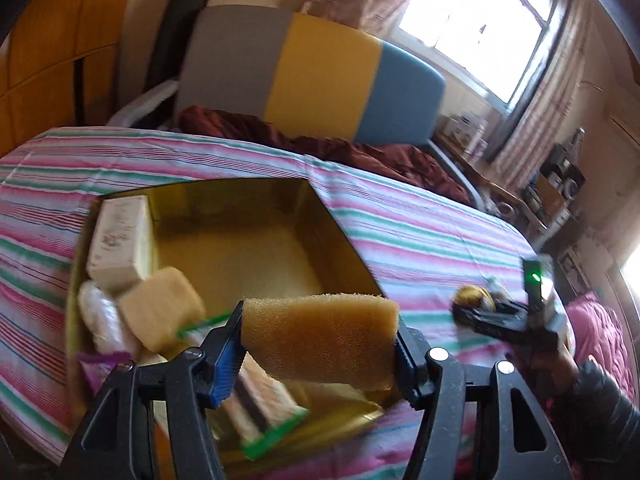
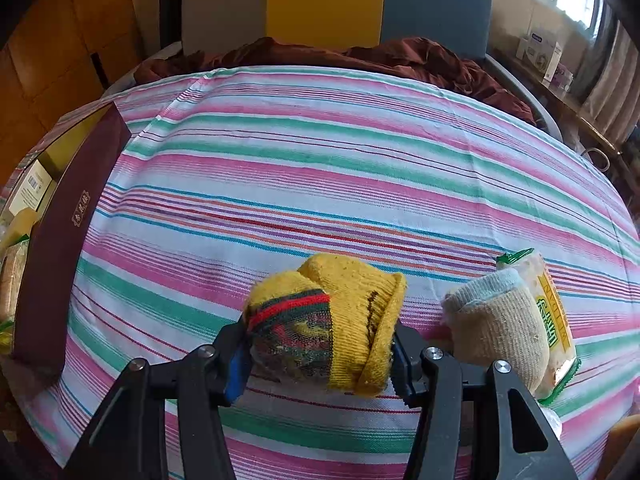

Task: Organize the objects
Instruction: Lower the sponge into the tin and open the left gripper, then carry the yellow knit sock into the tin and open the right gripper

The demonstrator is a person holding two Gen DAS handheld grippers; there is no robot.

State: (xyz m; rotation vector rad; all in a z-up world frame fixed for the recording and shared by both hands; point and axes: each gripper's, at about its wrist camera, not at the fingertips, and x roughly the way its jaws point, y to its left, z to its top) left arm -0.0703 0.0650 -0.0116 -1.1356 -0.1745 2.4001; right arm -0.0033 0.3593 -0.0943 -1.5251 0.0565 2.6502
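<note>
Sponge [image 1: 320, 336] clamped in left fingers; sock roll [image 2: 324, 324] in right fingers.

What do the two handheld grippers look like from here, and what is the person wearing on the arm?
Both the left gripper and the right gripper are black, with angular linkage arms, silver pivot bolts and ribbed pads, one of them blue. Seen from the left wrist, the right gripper shows a green light. The sleeve is dark and ribbed.

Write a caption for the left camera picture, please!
The left gripper carries a tan sponge above the gold-lined box on the striped bed sheet.
</note>
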